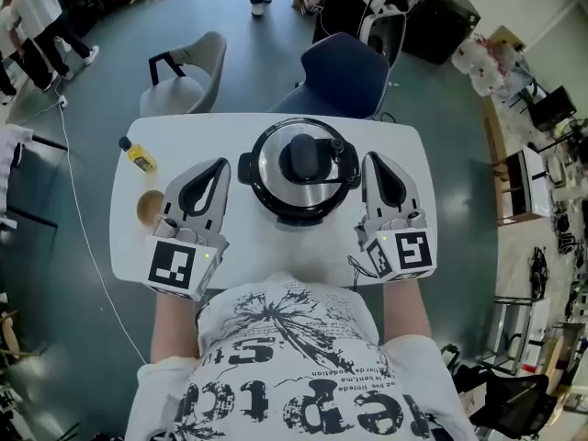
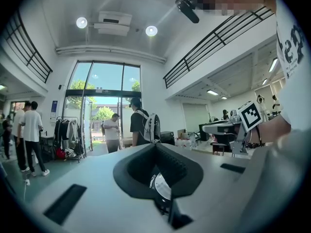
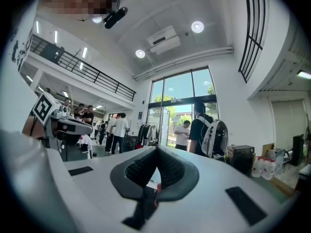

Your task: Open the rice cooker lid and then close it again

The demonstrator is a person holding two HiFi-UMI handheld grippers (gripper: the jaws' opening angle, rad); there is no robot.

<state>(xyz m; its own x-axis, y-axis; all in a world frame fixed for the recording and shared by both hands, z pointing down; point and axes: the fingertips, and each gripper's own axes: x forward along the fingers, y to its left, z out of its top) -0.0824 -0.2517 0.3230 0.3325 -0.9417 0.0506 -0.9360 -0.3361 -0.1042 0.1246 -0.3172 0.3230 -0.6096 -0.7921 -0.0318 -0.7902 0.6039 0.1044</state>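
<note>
Right claw [image 3: 157, 149], shut; cooker [image 1: 299, 168] shows only overhead.

Round steel rice cooker [image 1: 299, 169] — lid [image 1: 303, 159] shut, mid-table.

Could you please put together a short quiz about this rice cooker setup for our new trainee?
1. True or false: the lid of the rice cooker is closed.
2. What does the left claw hold? A a spoon; B a cloth; C nothing.
3. Which claw is nearer the yellow bottle on the table?
Key: 1 true; 2 C; 3 the left claw.
</note>
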